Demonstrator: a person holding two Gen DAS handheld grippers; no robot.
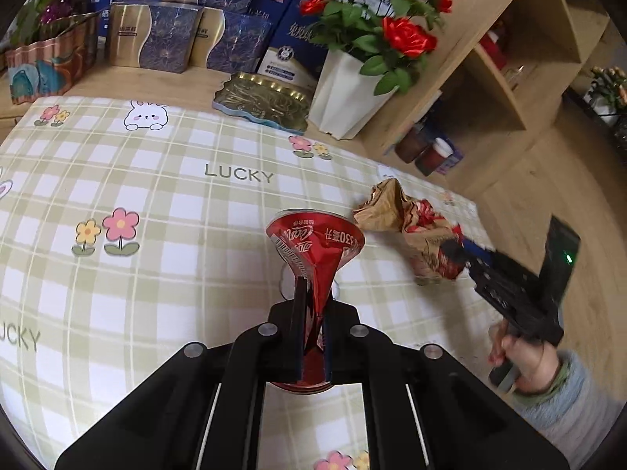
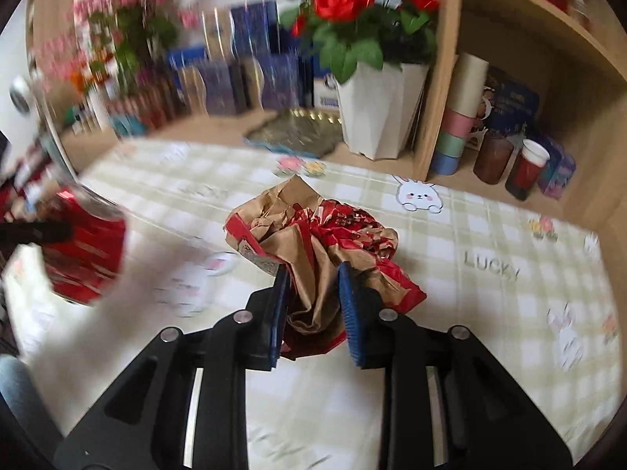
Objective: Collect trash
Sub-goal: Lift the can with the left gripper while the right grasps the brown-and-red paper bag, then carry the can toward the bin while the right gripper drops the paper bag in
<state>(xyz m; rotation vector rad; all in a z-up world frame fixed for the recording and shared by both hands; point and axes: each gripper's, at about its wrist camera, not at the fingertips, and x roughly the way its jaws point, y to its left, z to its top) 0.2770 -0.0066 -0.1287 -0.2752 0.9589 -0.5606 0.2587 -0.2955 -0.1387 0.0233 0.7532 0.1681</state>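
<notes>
Crushed red can (image 1: pixel 313 258) pinched in left hand-held gripper (image 1: pixel 313 293), crumpled paper bag (image 2: pixel 313 250) in right hand-held gripper (image 2: pixel 313 293).

It looked like a home living/dining area. A table w/ a bunny-and-flower checked cloth (image 1: pixel 164 164) filled the centre, gift boxes (image 1: pixel 164 35) upper left, red roses in a white pot (image 1: pixel 352 90) and a wooden shelf unit (image 1: pixel 490 78) w/ cups at right.

Both my grippers are angled down at the table. My left gripper (image 1: pixel 313 293) is squeezed nearly flat on the can (image 1: pixel 315 246). My right gripper (image 2: pixel 313 297) has its blue pads (image 2: pixel 350 313) pinching the bag (image 2: pixel 313 243), with my hand (image 1: pixel 523 356) and grey sleeve behind it.
</notes>
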